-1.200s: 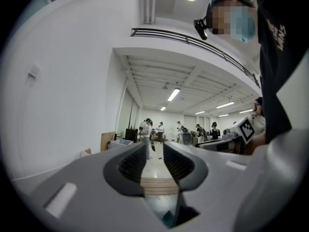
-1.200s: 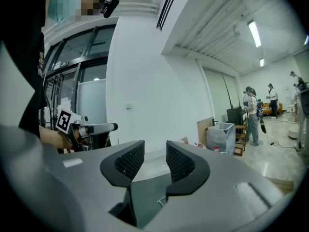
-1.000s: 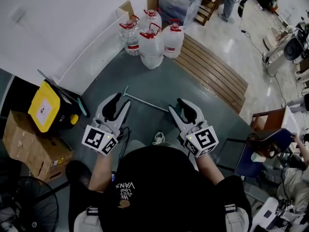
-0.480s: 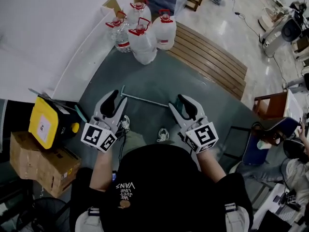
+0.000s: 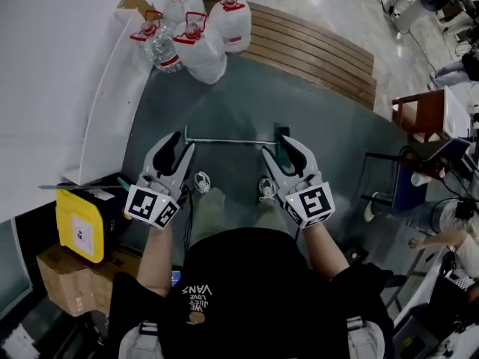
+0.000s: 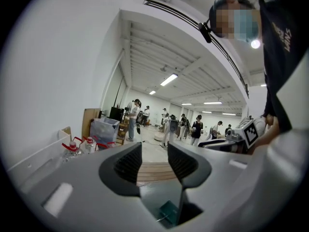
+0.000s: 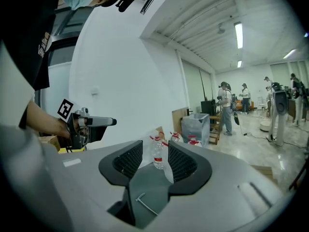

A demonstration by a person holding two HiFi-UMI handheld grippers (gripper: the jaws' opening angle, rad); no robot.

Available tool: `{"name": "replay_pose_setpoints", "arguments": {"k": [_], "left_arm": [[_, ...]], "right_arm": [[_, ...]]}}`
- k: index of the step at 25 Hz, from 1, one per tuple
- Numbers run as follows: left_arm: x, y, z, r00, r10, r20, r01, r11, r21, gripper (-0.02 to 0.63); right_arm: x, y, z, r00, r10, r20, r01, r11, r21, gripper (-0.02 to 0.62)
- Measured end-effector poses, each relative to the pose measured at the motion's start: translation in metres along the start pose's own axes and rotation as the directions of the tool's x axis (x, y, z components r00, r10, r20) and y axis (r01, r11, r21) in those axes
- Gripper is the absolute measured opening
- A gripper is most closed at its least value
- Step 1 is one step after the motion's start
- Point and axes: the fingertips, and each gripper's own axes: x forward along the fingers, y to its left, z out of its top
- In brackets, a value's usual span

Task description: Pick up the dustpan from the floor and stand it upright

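While both tools hover over the grey floor (image 5: pixel 224 103), left tool (image 5: pixel 182 142) has its jaws apart with nothing between them; right tool (image 5: pixel 277 146) is also wide apart and empty. Dustpan (image 5: pixel 228 140) lies flat at 12 o'clock by the tool tips, handle running 9-to-3, teal pan end near right tool. Water bottles (image 5: pixel 196 36) at 11 o'clock.

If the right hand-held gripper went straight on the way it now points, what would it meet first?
Likely the water bottles; one shows between the open jaws of the right hand-held gripper. The dustpan handle lies below that line. Depth is unclear.
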Motion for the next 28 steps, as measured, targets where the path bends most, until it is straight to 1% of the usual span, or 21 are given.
{"name": "replay_pose_setpoints", "arguments": {"k": [3, 7, 12, 16, 19, 21, 25, 28], "left_arm": [[0.015, 0.017, -0.022, 0.999, -0.02, -0.033, 0.019, 1.0, -0.011, 0.175], [0.036, 0.032, -0.062, 0.995, -0.05, -0.086, 0.048, 0.999, -0.023, 0.175], [0.061, 0.055, -0.119, 0.988, -0.065, -0.141, 0.058, 0.997, -0.05, 0.175], [0.073, 0.071, -0.176, 0.978, -0.064, -0.197, 0.05, 0.996, -0.075, 0.175], [0.078, 0.083, -0.229, 0.967, -0.058, -0.249, 0.031, 0.993, -0.11, 0.175], [0.08, 0.094, -0.268, 0.958, -0.043, -0.283, 0.003, 0.99, -0.139, 0.175], [0.085, 0.119, -0.341, 0.939, -0.008, -0.344, -0.064, 0.978, -0.197, 0.175], [0.088, 0.132, -0.39, 0.925, -0.001, -0.381, -0.091, 0.971, -0.222, 0.175]], "right_arm": [[0.015, -0.005, -0.026, 0.999, -0.018, -0.05, 0.018, 1.0, -0.009, 0.143], [0.03, -0.016, -0.071, 0.992, -0.042, -0.117, 0.043, 0.999, 0.005, 0.143], [0.057, -0.03, -0.135, 0.979, -0.046, -0.199, 0.051, 0.998, 0.02, 0.143], [0.075, -0.043, -0.196, 0.962, -0.03, -0.272, 0.037, 0.999, 0.022, 0.143], [0.086, -0.051, -0.248, 0.94, -0.01, -0.341, 0.02, 0.999, 0.027, 0.143], [0.094, -0.055, -0.283, 0.922, 0.013, -0.388, -0.001, 1.0, 0.031, 0.143], [0.114, -0.06, -0.352, 0.879, 0.056, -0.474, -0.046, 0.998, 0.033, 0.143], [0.127, -0.069, -0.403, 0.844, 0.064, -0.533, -0.06, 0.998, 0.024, 0.143]]}}
